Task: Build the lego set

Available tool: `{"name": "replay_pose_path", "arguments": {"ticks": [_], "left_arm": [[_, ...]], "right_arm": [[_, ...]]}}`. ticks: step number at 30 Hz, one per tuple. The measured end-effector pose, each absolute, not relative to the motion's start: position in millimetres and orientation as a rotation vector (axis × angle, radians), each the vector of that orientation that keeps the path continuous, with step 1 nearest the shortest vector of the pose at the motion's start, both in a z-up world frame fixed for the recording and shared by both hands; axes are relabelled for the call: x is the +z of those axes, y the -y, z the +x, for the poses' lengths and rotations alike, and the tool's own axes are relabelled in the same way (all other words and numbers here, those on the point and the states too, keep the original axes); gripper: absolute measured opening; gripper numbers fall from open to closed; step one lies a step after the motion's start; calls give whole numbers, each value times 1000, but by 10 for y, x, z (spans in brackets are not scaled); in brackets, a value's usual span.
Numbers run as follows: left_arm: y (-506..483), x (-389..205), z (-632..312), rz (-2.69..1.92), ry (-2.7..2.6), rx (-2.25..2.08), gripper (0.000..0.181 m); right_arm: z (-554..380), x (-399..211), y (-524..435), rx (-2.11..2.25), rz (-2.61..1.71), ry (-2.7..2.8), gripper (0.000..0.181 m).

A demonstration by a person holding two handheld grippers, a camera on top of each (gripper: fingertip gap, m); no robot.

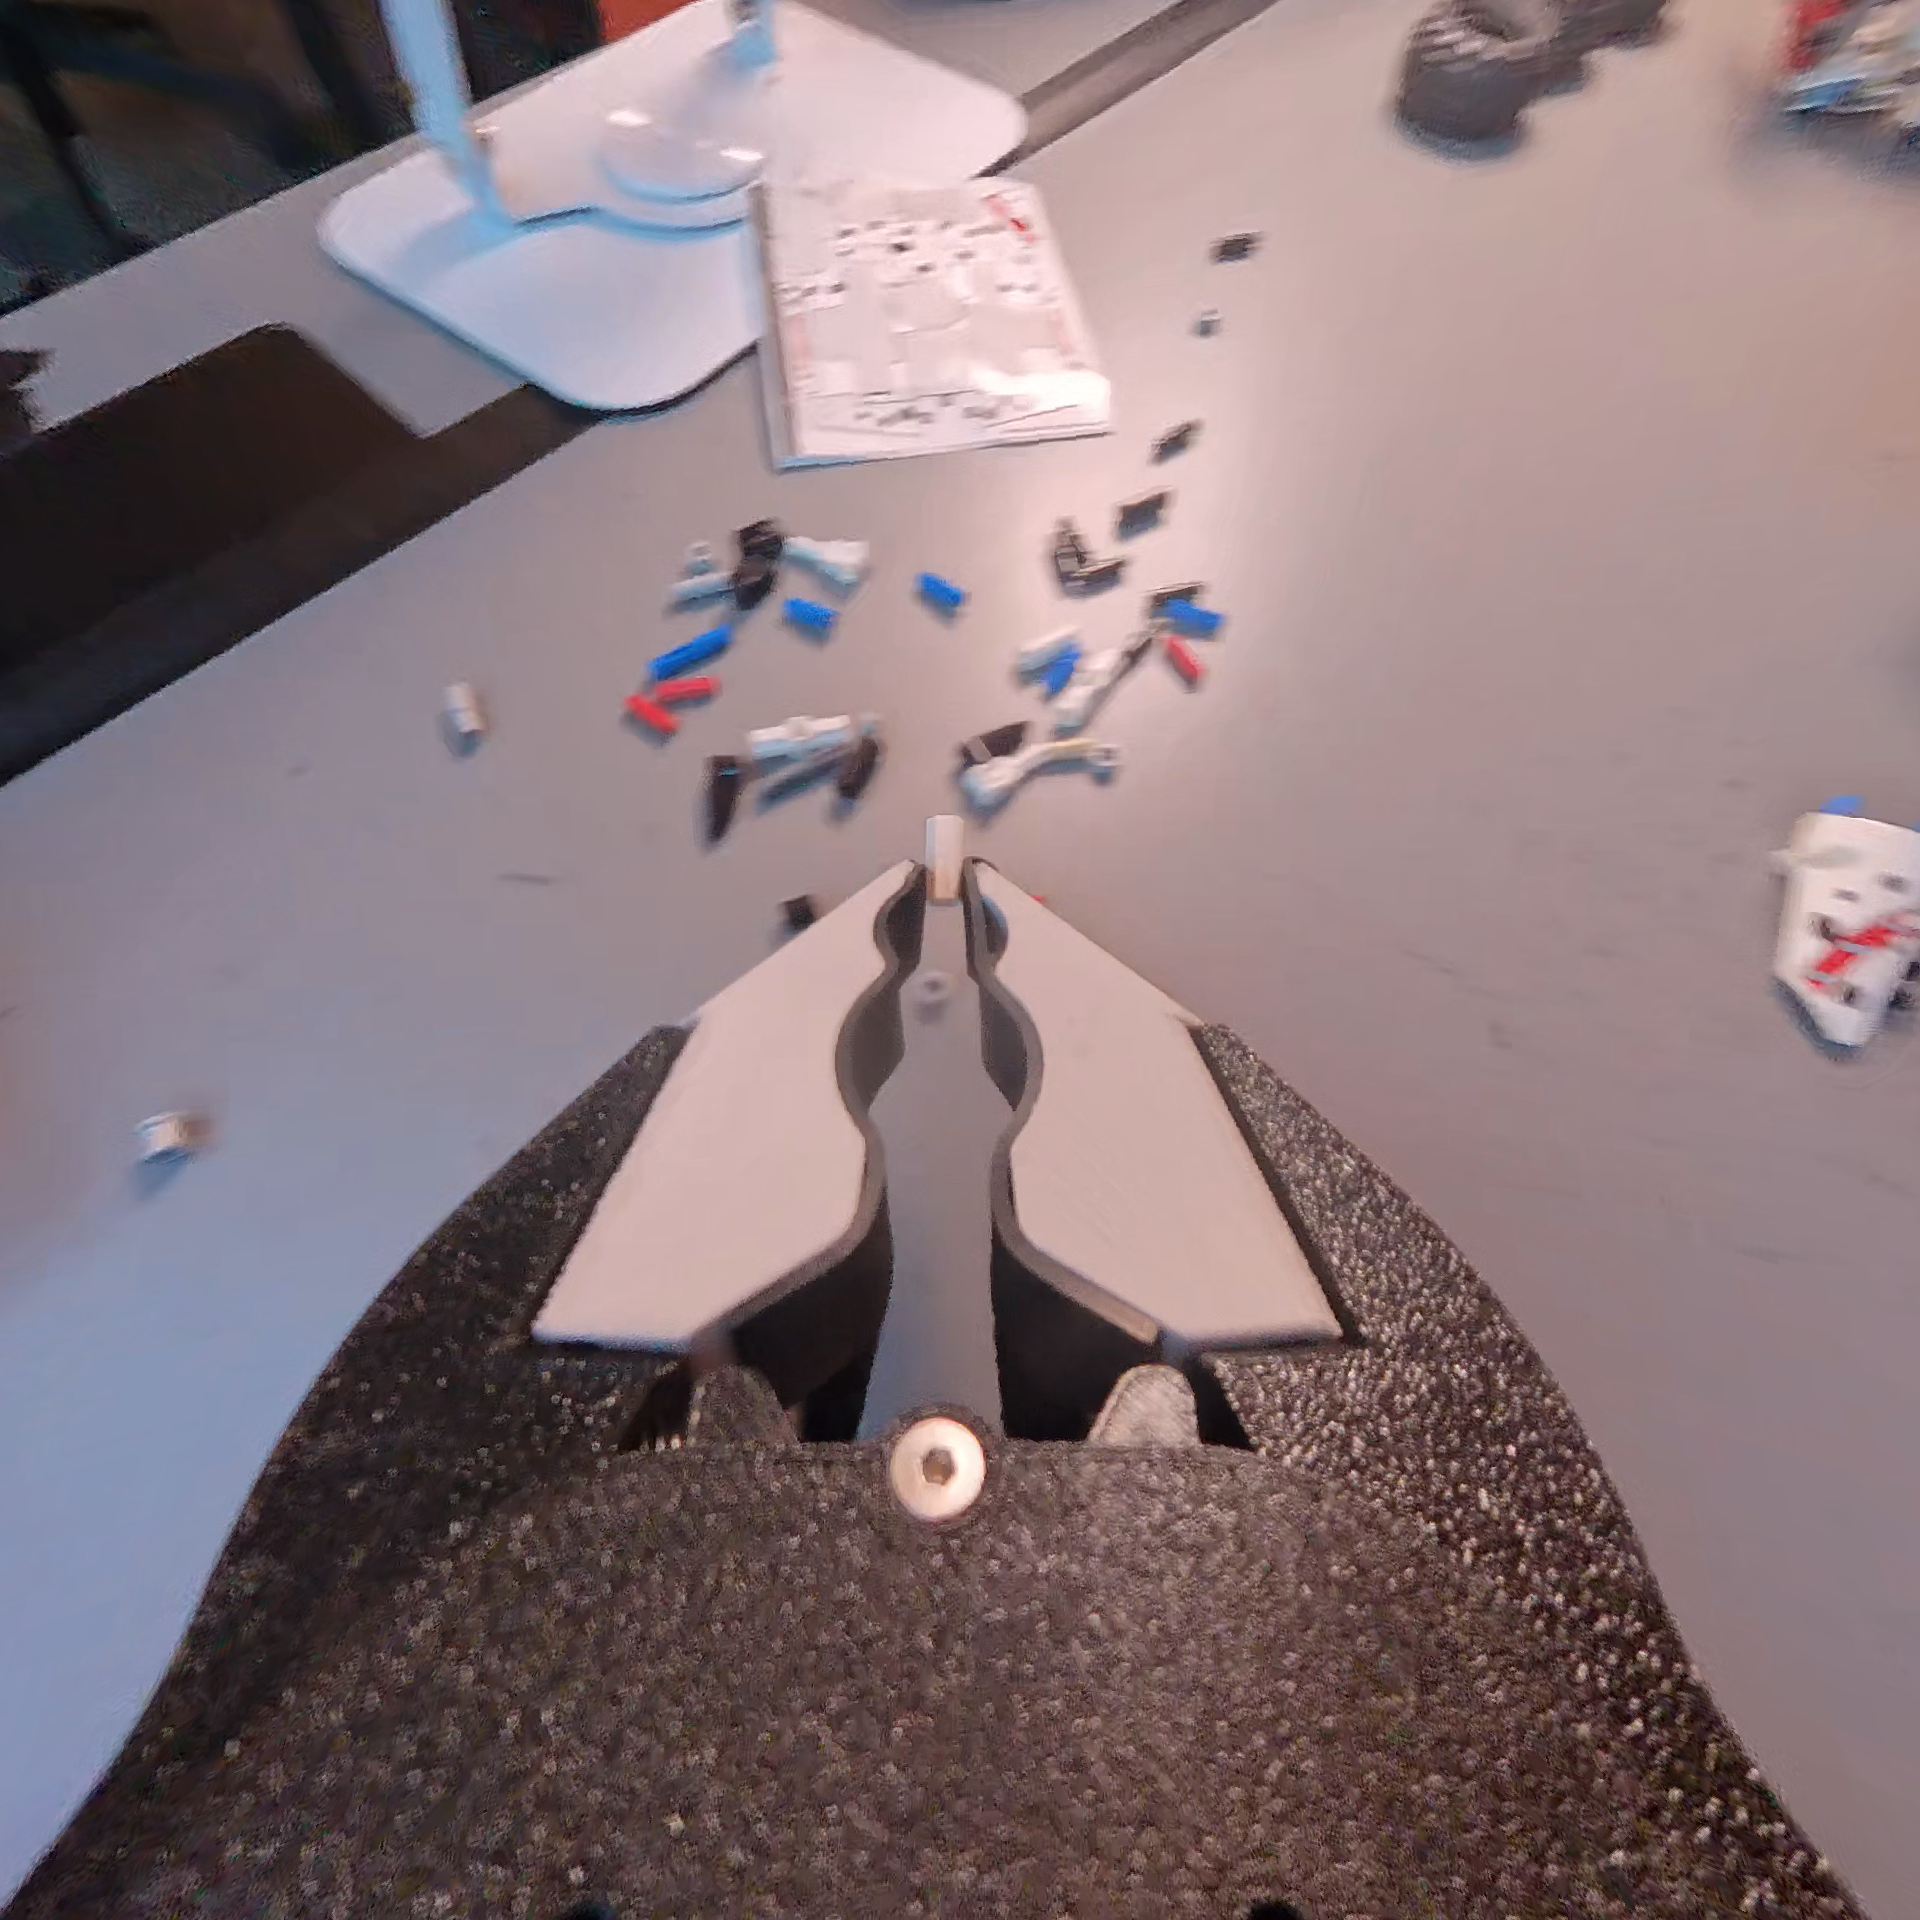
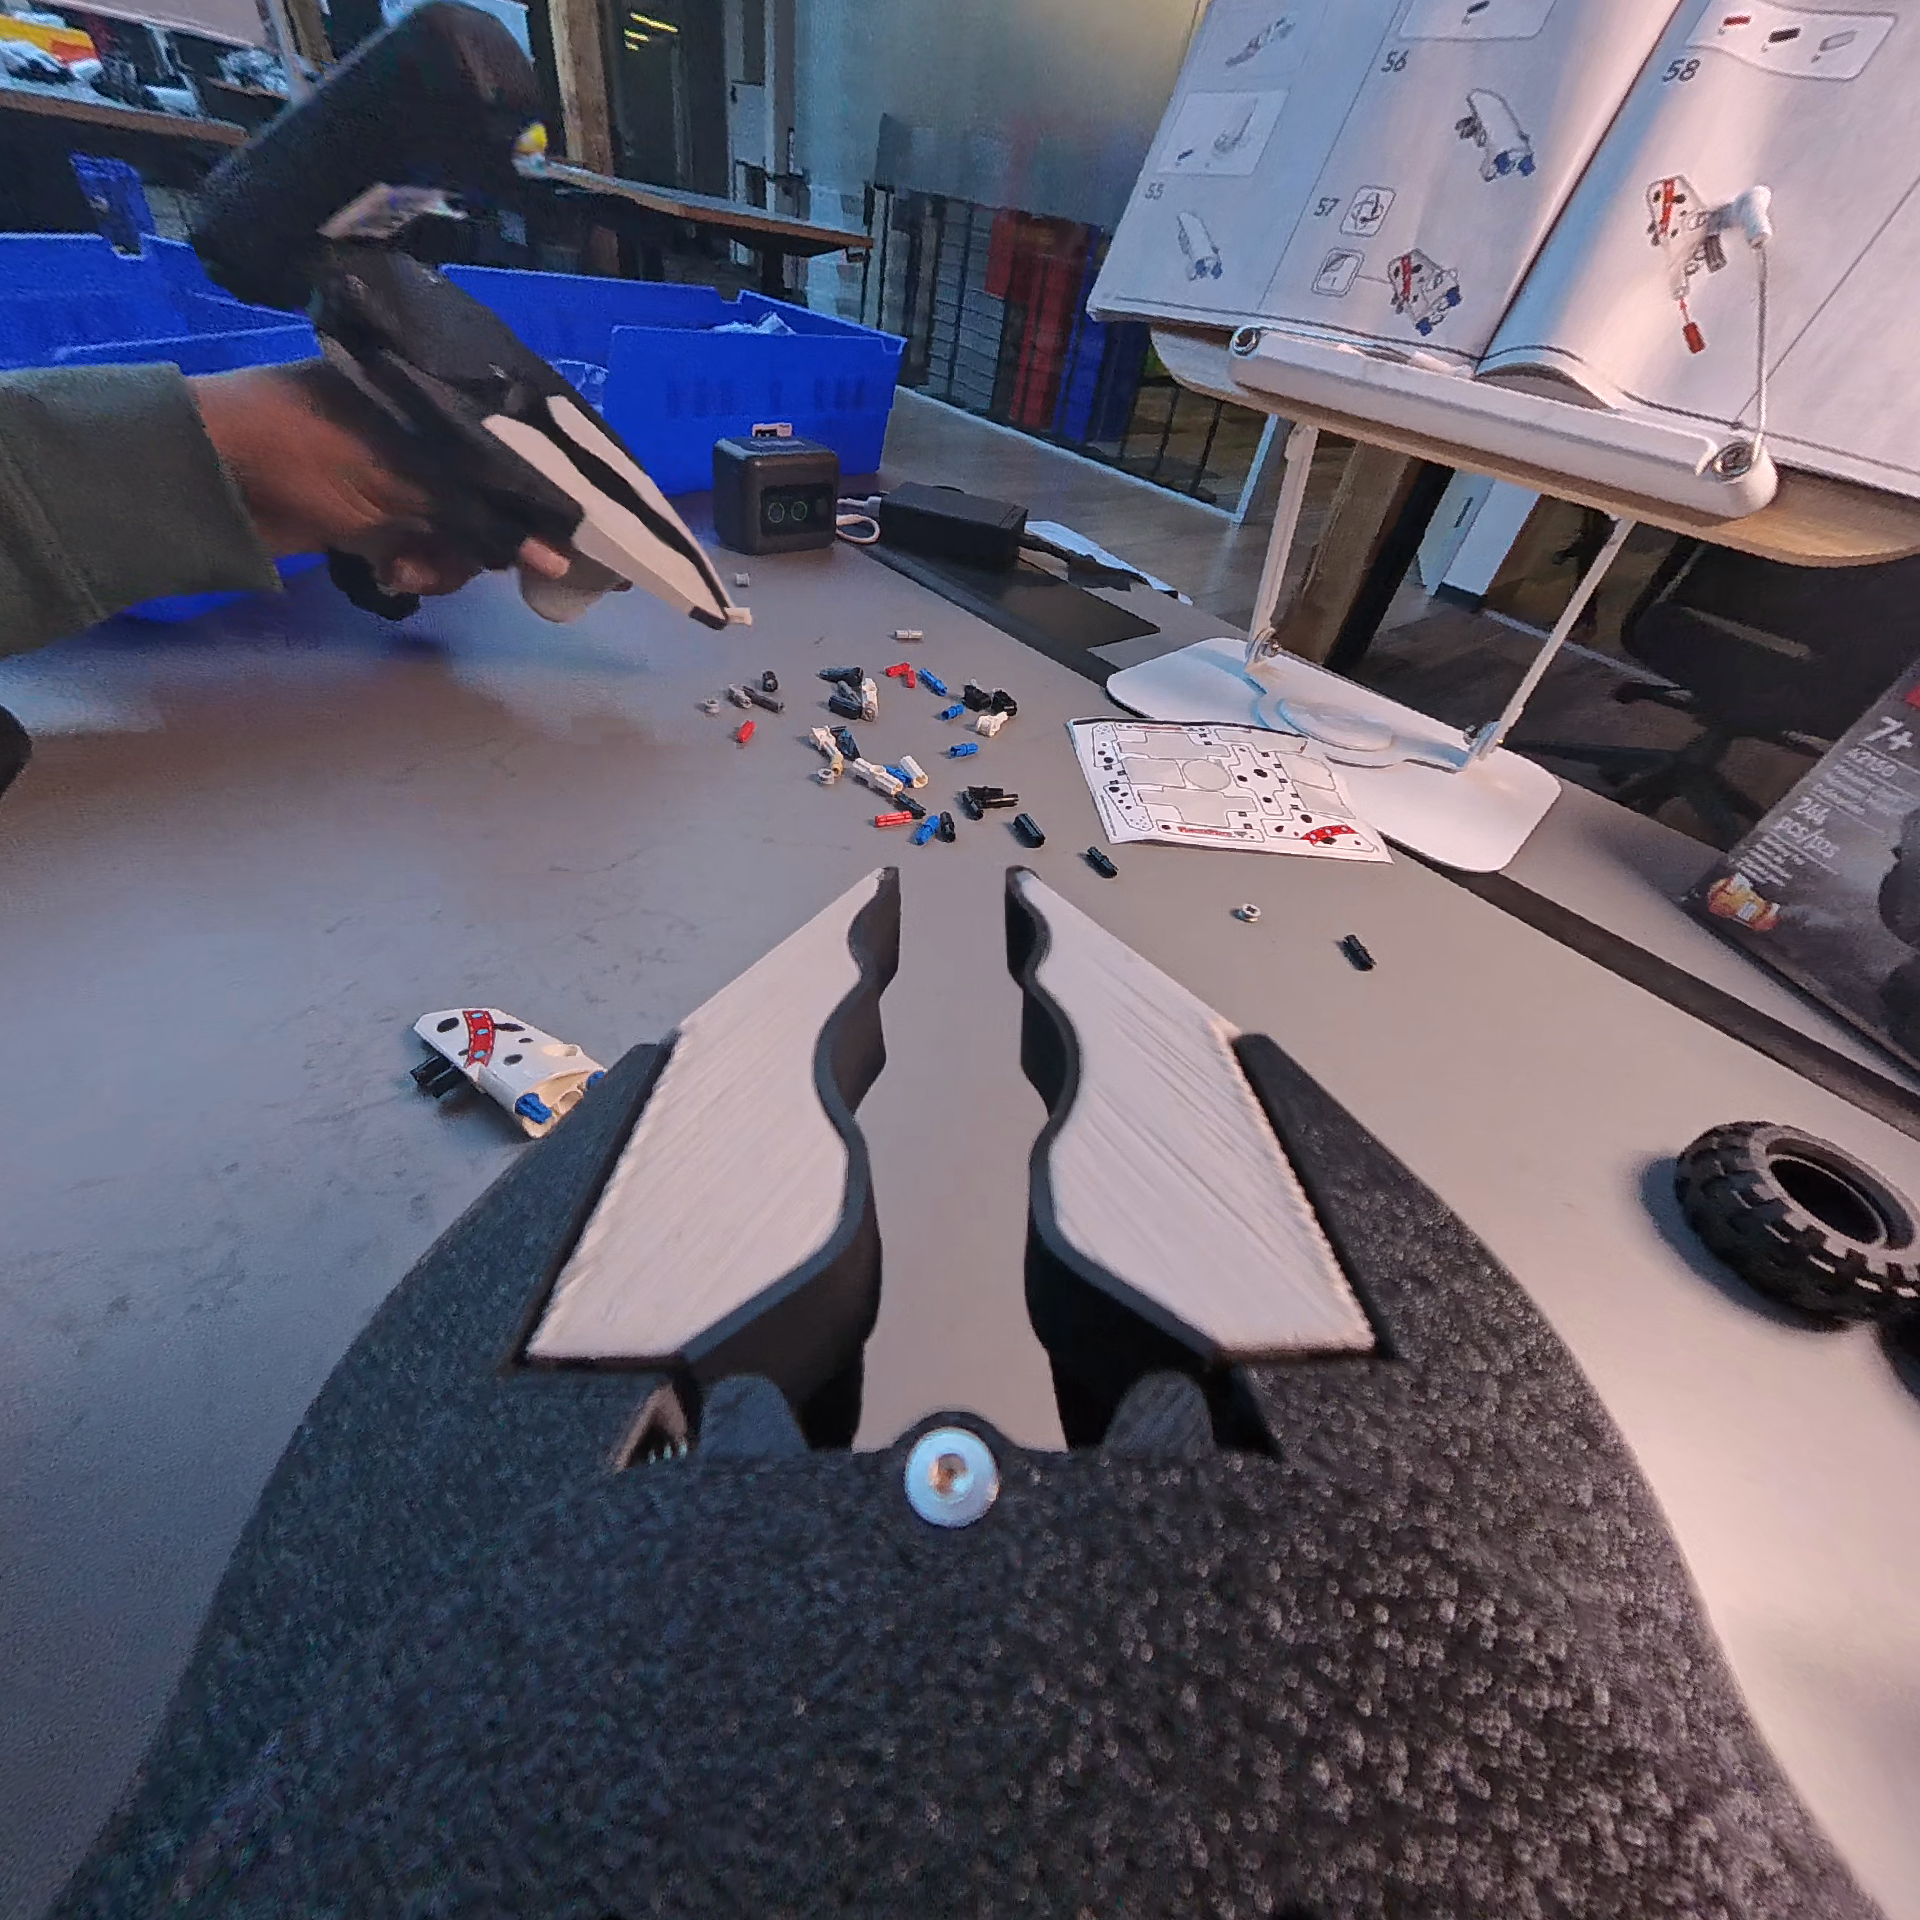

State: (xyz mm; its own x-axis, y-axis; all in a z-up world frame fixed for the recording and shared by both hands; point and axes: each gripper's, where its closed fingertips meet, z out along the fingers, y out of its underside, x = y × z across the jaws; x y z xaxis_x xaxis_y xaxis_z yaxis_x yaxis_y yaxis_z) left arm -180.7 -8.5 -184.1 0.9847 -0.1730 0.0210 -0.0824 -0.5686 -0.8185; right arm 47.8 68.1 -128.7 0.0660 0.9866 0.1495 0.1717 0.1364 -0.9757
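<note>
My left gripper (image 1: 943, 875) is shut on a small tan lego piece (image 1: 943, 854) and holds it above the grey table; it also shows in the right wrist view (image 2: 727, 615), held by a hand. Several loose blue, red, black and white lego pieces (image 1: 810, 665) lie scattered beyond it, and show in the right wrist view (image 2: 894, 748). A white partly built lego body with red marks (image 1: 1844, 930) lies to the right, and in the right wrist view (image 2: 504, 1065) at the left. My right gripper (image 2: 951, 878) is open and empty above the table.
A sticker sheet (image 2: 1221, 790) lies by the white book stand (image 2: 1351, 748) that holds the open instruction book (image 2: 1507, 177). A black tyre (image 2: 1803, 1216) lies at the right, a lego box (image 2: 1839, 883) beyond it. Blue bins (image 2: 727, 364) stand at the back. Some 25 centimeters of space lies between my two pairs of fingers.
</note>
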Motion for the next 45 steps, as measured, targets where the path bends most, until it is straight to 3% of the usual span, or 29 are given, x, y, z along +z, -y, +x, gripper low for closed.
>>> {"name": "replay_pose_path", "arguments": {"ticks": [7,15,19,29,37,45], "left_arm": [[296,-2088,-674,-2231,-577,-293,7],[323,-2257,-499,-2270,-656,-322,9],[303,-2230,-516,-2252,-639,-322,23],[27,-1769,-1032,-2011,-329,-168,38],[-78,-1774,-1796,-2041,-124,69,34],[-246,-1988,-2149,-2168,-105,81,26]], "right_arm": [[492,-1394,-806,931,-1356,1322,34],[484,-1459,-804,897,-1368,1351,36],[477,-1465,-799,898,-1363,1356,36],[488,-1390,-811,897,-1326,1334,36],[495,-1349,-841,910,-1339,1301,48],[478,-1405,-794,879,-1313,1351,47]]}}
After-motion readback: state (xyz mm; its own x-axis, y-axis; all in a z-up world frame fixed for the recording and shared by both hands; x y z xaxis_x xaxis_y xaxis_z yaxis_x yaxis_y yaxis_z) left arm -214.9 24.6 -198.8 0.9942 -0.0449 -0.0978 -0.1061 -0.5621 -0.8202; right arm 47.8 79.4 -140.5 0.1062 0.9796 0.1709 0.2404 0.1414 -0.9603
